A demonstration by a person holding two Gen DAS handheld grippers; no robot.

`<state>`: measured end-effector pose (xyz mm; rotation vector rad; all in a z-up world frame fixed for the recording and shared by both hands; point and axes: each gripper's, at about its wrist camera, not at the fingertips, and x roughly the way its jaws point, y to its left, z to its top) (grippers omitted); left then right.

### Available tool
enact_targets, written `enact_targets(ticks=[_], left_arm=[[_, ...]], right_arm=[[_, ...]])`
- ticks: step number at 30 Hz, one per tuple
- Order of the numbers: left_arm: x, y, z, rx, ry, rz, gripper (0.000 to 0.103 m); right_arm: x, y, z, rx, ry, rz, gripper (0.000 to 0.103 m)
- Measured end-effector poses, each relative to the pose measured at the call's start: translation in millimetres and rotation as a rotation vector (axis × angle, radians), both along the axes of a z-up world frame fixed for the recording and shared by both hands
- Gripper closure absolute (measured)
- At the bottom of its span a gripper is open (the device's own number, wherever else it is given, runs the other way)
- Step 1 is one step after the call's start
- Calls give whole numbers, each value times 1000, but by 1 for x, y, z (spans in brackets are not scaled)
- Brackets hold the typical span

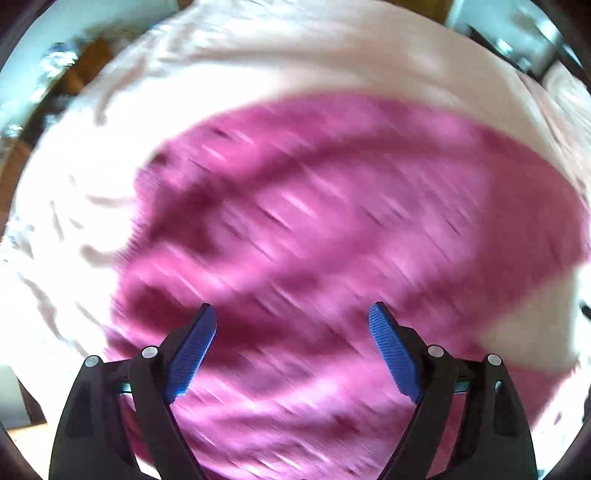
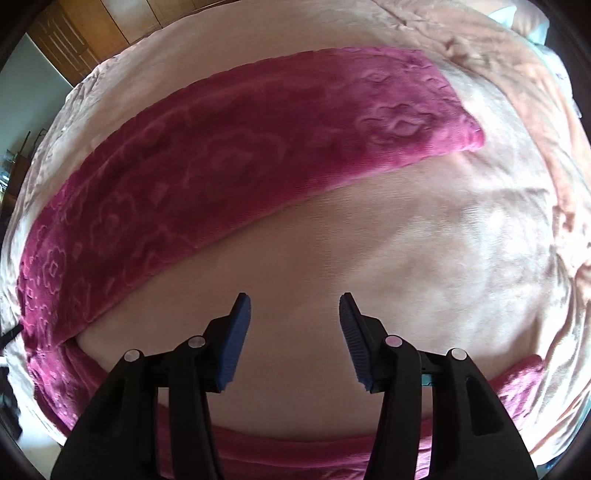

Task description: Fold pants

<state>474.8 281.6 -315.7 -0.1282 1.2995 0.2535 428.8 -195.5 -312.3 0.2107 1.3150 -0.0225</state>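
Magenta plush pants with embossed flowers (image 2: pixel 207 177) spread flat on a pale pink fleece blanket (image 2: pixel 461 258), legs splayed so one can be laid over the other. Left gripper (image 1: pixel 291 347) poised above the fabric, fingers parted, empty, view blurred. Right gripper (image 2: pixel 295 339) over bare blanket between the legs, likewise parted and empty, probably ready to reach for a leg.

Sunlit pale blanket (image 2: pixel 424 258) covers bed; wooden wardrobe (image 2: pixel 99 33) behind.

under me a pale pink blanket (image 2: pixel 424 240) covers the bed; a wooden wardrobe (image 2: pixel 99 26) stands beyond its far edge.
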Motion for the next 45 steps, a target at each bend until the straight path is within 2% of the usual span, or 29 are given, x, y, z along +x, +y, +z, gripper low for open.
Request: enact_targets(ticks=[3,9,14,17,20,25,26,27,28,30,32,35,39,45], left_arm=[[30,38,3,85,-66,-12,18],[72,110,-10,177,-66,8,18],[74,139,-38,150,-29,-22,18],[74,135,-52,170,1,-52,18],[85,149,-67,170,22,-79,10],[101,162,-88,106,58,-123,11],[102,162,-89,89,59,-133,19],[102,162,-89,54,56,-150,33],[101,160,-88,29,51,-167,39],[97,150,-83,27,43,-210,65],[93,139,-79,48,43,-256,78],[80,127,-69,64,27,-313,82],[60,118,-50,30,-10,-318,83],[14,99,-26,-23,-18,-301,83]], right_arm=[[7,9,-4,5,4,-5,52],[11,10,-3,5,8,-12,52],[5,0,1,-1,17,-27,52],[5,-3,2,-11,23,-27,52],[6,-4,2,-22,26,-24,52],[9,-5,2,-30,31,-19,52],[10,-4,2,-31,31,-18,52],[12,-3,2,-31,30,-17,52],[14,-1,1,-30,30,-16,52],[19,3,0,-29,28,-12,52],[25,5,0,-23,24,-9,52],[38,3,3,-19,7,-30,52],[72,-20,13,10,-28,-116,52],[160,-66,17,93,-56,-278,52]])
